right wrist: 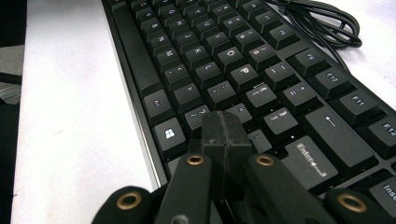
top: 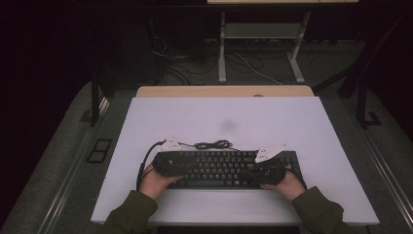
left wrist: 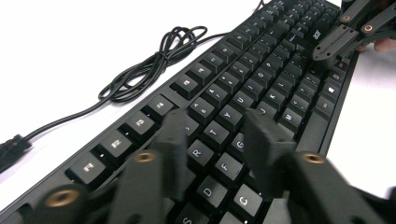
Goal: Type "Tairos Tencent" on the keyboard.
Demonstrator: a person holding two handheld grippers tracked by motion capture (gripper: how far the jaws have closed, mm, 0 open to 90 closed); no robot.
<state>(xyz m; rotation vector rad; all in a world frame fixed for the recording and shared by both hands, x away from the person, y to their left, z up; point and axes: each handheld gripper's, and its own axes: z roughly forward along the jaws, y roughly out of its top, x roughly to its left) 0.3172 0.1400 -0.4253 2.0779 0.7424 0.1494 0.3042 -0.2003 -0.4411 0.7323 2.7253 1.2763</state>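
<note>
A black keyboard point(top: 229, 168) lies across the lower middle of the high view, flat on the pale tabletop point(top: 224, 117), with its long edges running left to right. Its thin black cable point(top: 212, 145) sits in a loose tangle just behind the upper edge of the keyboard, on the bare surface.

The person's sleeved forearms come in from the bottom of that view, and each hand holds a tool over the keys. The left gripper point(top: 182, 165) hovers over the left part of the keyboard. In the left gripper view its jaws stand partly apart above the letter keys around R, F and G, with a clear gap between them and nothing clasped; I cannot tell whether the tips actually touch the keycaps. The coiled cable point(left wrist: 154, 63) shows in the upper left of that frame, well off the keys, and the keyboard point(left wrist: 261, 79) runs diagonally from lower left to upper right.

The right gripper point(top: 246, 174) is over the right part of the keyboard. In the right gripper view point(right wrist: 225, 128) its jaws are pressed tight together with nothing between them, their joined tip low over the keys near the Windows key and the right-hand shift row, just left of Enter. The keyboard point(right wrist: 224, 60) fills the centre there.
</note>
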